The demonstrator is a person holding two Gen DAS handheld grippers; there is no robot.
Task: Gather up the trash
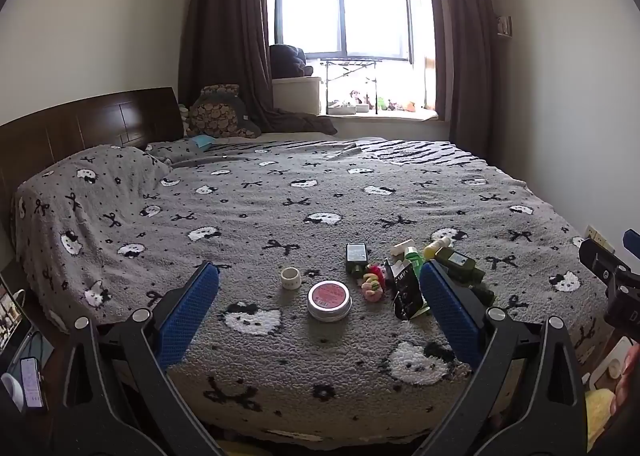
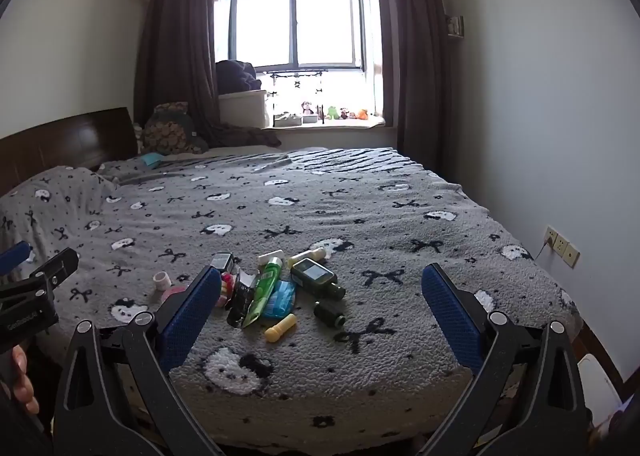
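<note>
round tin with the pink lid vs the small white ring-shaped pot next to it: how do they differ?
The round tin is wider and flatter; the white pot is narrower and taller for its width. The tin has a silver wall and a closed pink lid; the pot is plain white with an open top. The tin lies nearer the camera, the pot further back to its left. Both sit upright on the grey blanket, apart, touched by neither gripper.

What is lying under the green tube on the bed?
The green tube lies partly on a blue packet. Whatever lies below their overlap is covered.
</note>
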